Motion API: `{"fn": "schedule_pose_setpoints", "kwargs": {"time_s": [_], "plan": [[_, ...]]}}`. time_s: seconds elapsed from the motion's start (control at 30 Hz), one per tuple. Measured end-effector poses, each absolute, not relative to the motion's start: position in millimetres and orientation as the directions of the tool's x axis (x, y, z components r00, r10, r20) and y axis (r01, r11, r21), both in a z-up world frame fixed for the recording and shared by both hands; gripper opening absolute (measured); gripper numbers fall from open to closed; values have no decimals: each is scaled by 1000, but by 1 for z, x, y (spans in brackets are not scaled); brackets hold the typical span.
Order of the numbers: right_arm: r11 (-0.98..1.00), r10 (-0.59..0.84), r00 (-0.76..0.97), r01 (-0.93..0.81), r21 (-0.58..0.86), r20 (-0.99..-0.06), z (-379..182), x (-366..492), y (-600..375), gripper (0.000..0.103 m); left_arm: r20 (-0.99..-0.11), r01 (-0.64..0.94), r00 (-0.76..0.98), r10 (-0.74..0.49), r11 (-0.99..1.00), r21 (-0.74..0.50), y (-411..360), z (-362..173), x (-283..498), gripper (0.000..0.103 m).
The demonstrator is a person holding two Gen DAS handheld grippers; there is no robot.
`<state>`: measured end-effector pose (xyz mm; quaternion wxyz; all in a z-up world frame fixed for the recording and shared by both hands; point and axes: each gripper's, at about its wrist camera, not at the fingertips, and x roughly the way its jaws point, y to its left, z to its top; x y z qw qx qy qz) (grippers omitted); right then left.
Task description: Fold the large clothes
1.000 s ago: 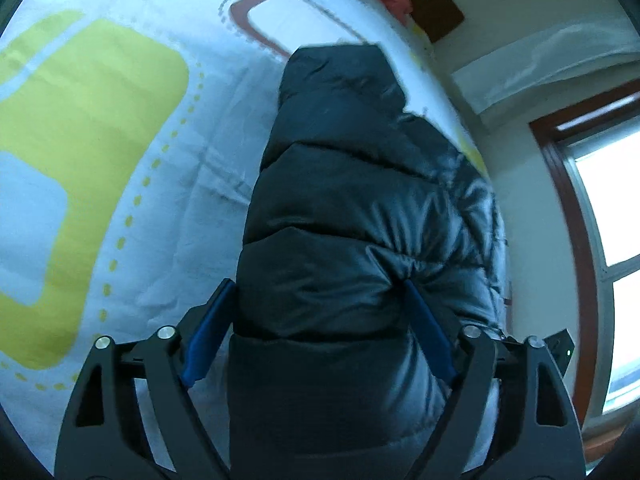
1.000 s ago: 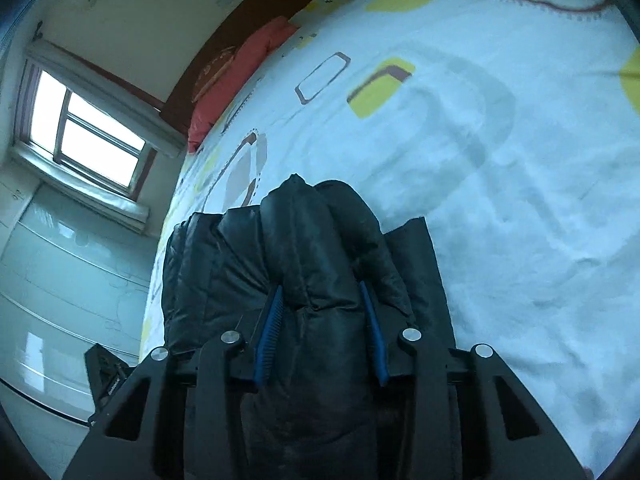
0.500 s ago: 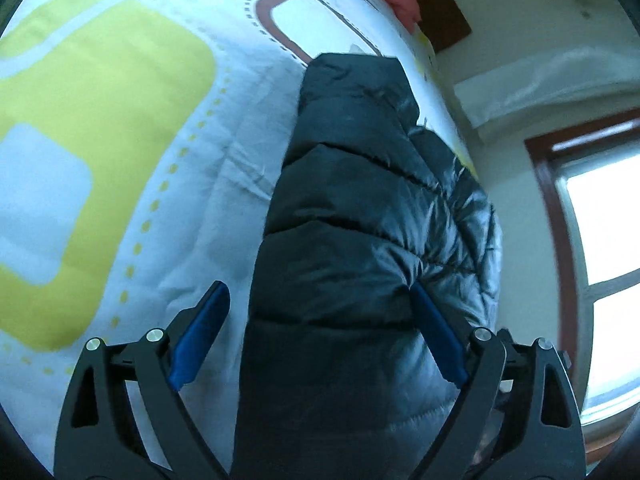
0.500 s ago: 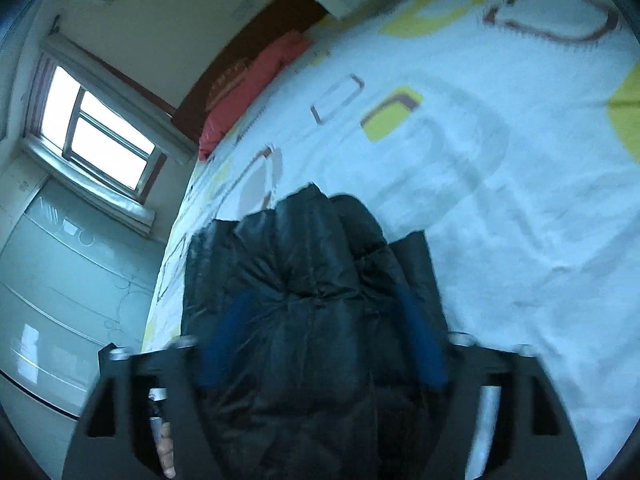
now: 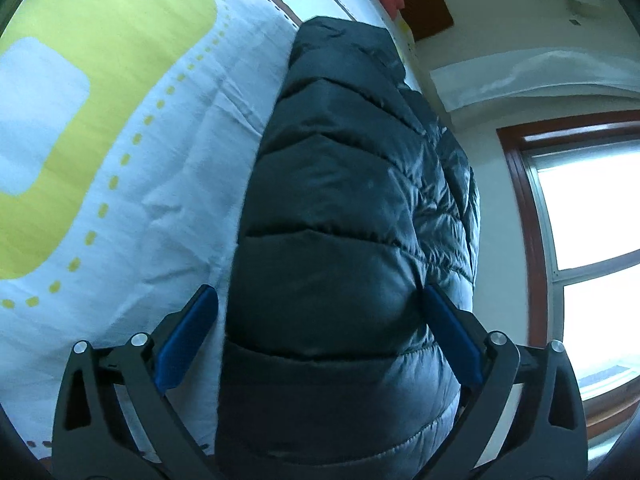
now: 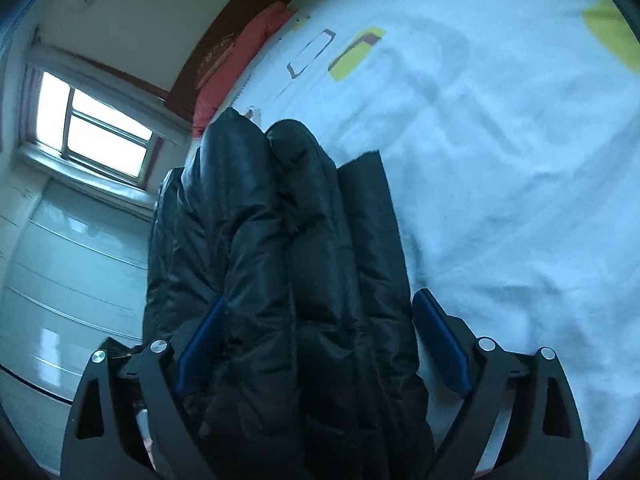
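A black puffer jacket (image 5: 340,200) lies folded in a long padded bundle on a white bed sheet (image 5: 120,160) with yellow and brown shapes. My left gripper (image 5: 320,292) straddles the bundle's near end, its jaws opening. The left blue pad stands clear of the fabric and the right pad sits beside the bundle's edge. In the right wrist view the jacket (image 6: 260,240) shows as stacked quilted folds. My right gripper (image 6: 320,298) spans them, its jaws opening too. Its right pad is off the cloth; its left pad is partly hidden behind a fold.
The bed sheet (image 6: 500,160) stretches wide to the right of the jacket. A red pillow (image 6: 240,60) lies against the dark headboard (image 5: 428,12) at the far end. A bright window (image 5: 592,220) and a pale wardrobe (image 6: 60,280) stand beside the bed.
Both grippers have spread wider. The right one was pinching a jacket fold and has let it go. The left one's left pad has come away from the jacket.
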<state>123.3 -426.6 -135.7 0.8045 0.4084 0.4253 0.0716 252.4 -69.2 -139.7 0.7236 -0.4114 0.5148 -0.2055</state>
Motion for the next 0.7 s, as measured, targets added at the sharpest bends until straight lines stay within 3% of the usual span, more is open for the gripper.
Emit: {"fn": "schedule_pose_setpoints", "kwargs": {"time_s": [0.27, 0.47, 0.53, 0.7], "plan": [[650, 499, 627, 186, 737, -598, -141, 124, -422, 89, -584, -101, 394, -710, 598, -795, -102, -134, 262, 101], [634, 513, 641, 166, 755, -572, -144, 120, -416, 76, -611, -84, 403, -681, 637, -766, -116, -123, 264, 93], [600, 542, 643, 156, 785, -542, -147, 119, -415, 64, -619, -75, 409, -671, 651, -755, -118, -120, 263, 90], [576, 565, 648, 135, 806, -511, -150, 119, -414, 59, -623, -60, 413, -664, 663, -746, -117, -120, 261, 88]]}}
